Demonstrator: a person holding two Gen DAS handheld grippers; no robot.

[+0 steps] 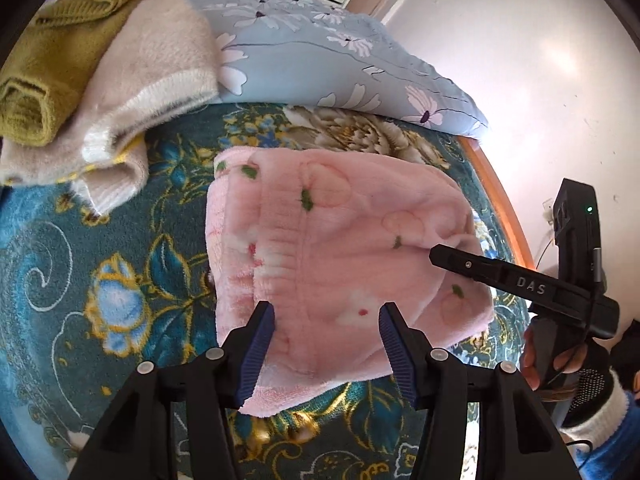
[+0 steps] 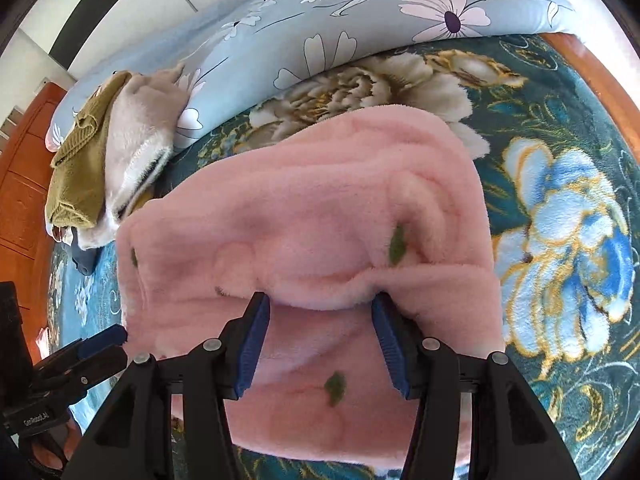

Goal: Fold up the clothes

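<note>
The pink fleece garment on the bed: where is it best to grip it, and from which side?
Probably the thick folded edge of the pink fleece garment, approached from the near side: the open right gripper already straddles that raised ridge, giving its fingers layers to pinch.

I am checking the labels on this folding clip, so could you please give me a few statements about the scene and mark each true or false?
1. The pink fleece garment lies on a teal flowered blanket. True.
2. The left gripper is shut on the garment. False: its jaws stand open over the fleece.
3. A green knit lies on a cream sweater beside the pink garment. True.
4. The right gripper is open. True.
5. The pillow behind is plain white. False: it is blue-grey with a flower print.
</note>
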